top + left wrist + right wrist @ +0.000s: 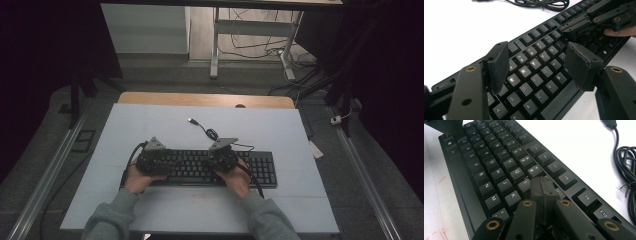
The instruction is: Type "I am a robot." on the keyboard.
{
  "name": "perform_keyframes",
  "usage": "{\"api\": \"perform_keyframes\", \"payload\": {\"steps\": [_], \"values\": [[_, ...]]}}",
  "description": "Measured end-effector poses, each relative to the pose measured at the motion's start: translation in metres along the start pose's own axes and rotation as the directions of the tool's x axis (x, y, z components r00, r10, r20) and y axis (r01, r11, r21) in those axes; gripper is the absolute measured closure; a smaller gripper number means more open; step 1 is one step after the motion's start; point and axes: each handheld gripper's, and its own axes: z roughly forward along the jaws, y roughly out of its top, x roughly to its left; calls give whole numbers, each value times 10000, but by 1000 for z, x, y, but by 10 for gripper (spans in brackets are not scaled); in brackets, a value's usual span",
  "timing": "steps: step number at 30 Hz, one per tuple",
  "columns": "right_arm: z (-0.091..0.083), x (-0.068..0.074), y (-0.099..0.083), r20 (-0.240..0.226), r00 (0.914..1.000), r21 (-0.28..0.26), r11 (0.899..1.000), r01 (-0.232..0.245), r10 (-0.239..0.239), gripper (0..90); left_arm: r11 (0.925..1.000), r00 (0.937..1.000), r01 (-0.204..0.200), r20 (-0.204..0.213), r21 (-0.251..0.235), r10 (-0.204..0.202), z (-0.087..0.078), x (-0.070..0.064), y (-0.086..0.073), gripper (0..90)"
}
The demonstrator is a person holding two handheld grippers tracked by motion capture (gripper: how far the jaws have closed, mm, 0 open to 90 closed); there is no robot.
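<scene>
While both grippers sit over keyboard, white mat beyond lies open.

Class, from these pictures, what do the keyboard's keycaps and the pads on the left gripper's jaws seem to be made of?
Keycaps: likely hard plastic, matte black with a slight sheen on the tops and pale printed or lit legends. Pads of the left gripper: probably rubber or dense foam, dull black, with a grainy face and a ridged edge; the look leaves it open.

High view overlooks keyboard; both claw views close above it.
</scene>
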Motion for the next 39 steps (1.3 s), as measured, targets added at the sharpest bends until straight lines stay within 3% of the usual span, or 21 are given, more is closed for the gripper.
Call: {"api": "perform_keyframes", "payload": {"steps": [10, 18, 28, 39], "values": [[3, 2, 0, 3, 10000, 39, 10000, 56, -56, 897, 10000, 10000, 2, 34, -59, -2, -1, 1, 0, 359], [-12, 3, 3, -136, 9999, -589, 9983, 35, -43, 894, 9998, 9999, 79, 66, -188, -78, -3, 1, 0, 357], [-40, -3, -9, -46, 9999, -994, 9949, -143, 139, 646, 9998, 9999, 125, 27, -180, -125, -4, 3, -1, 356], [-61, -11, -23, -11, 9998, -1228, 9922, -206, 206, 574, 9999, 9999, 115, -97, -91, -116, -3, 5, -2, 353]]}}
